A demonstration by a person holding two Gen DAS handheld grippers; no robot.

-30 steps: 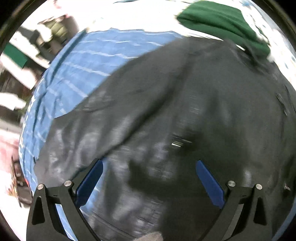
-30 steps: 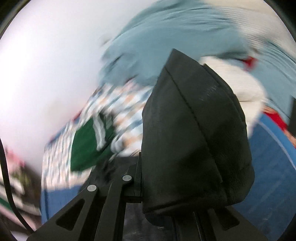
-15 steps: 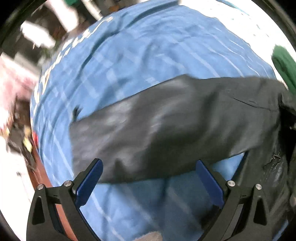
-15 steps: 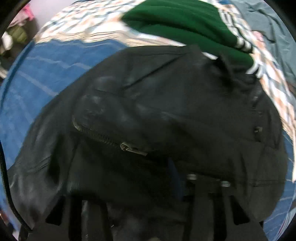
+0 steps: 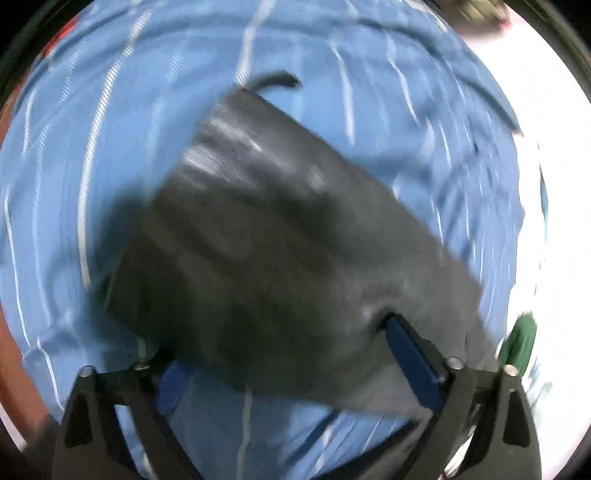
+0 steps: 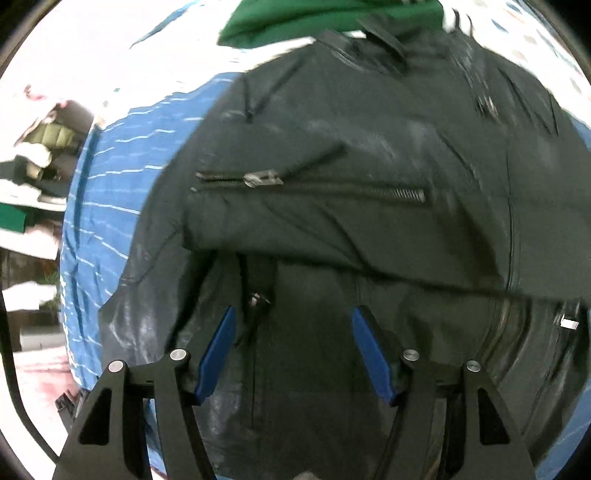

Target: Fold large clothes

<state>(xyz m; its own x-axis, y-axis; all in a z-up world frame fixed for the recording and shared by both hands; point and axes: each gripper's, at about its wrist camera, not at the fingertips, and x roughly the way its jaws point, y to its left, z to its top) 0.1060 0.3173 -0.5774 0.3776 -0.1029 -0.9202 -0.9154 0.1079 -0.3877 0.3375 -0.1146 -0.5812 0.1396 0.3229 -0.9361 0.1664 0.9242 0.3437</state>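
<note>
Writing: no brand, label or lettering can be read on anything in either view.
Jacket (image 6: 351,229): a black leather-look garment is seen spread over the blue striped sheet (image 6: 99,206), filling most of the right wrist view; a folded panel lies across its middle.
Zipper (image 6: 310,186): a metal zip is seen running nearly level across the folded panel, its pull (image 6: 263,179) toward the left end.
Sleeve (image 5: 280,243): a long black piece of the same garment is laid on the sheet (image 5: 110,147) in the left wrist view, its long axis slanting from upper left down to lower right; the picture is blurred.
Left gripper (image 5: 291,365): the jaws are spread wide, with the sleeve's lower edge lying over and between the blue pads (image 5: 413,354); a grip on the cloth is not seen.
Right gripper (image 6: 293,354): the jaws are held apart just above the jacket's lower half, nothing clamped between the blue pads (image 6: 218,354).
Green garment (image 6: 325,16): it is seen at the far edge, just beyond the jacket's collar.
Containers: shelves (image 6: 33,155) with unclear items are seen at far left.
</note>
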